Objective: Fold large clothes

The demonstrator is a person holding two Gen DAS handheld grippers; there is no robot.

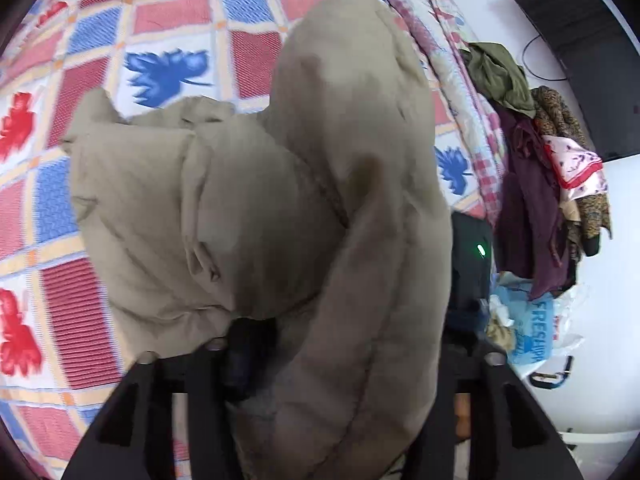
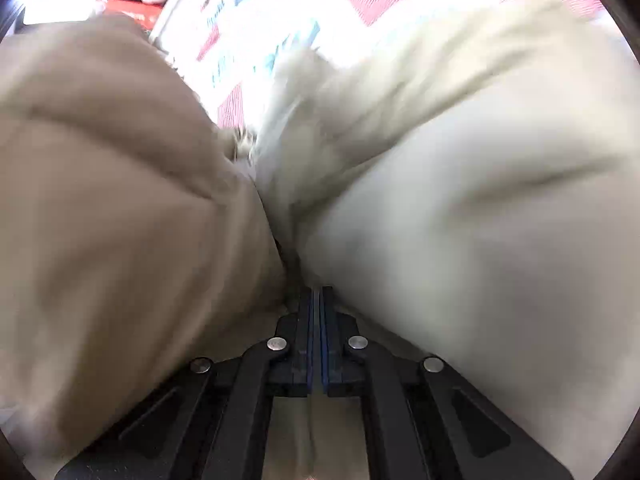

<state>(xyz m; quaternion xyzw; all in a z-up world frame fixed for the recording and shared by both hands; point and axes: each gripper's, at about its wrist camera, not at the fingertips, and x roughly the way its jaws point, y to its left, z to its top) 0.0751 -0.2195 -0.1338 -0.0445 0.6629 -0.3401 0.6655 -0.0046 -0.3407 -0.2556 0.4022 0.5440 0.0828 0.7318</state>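
Note:
A large beige padded garment (image 1: 280, 200) hangs bunched over a quilt with red and blue leaf squares (image 1: 160, 40). It drapes over my left gripper (image 1: 256, 344) and hides the fingertips; the jaws stand close together with cloth between them. In the right wrist view the same beige garment (image 2: 440, 200) fills the frame. My right gripper (image 2: 318, 300) is shut on a fold of it, its blue pads pressed together.
A pile of clothes (image 1: 536, 168) in green, maroon and prints hangs at the bed's right edge. A blue plastic bag (image 1: 528, 328) lies below it on the white floor. A black screen (image 1: 580, 48) stands at the upper right.

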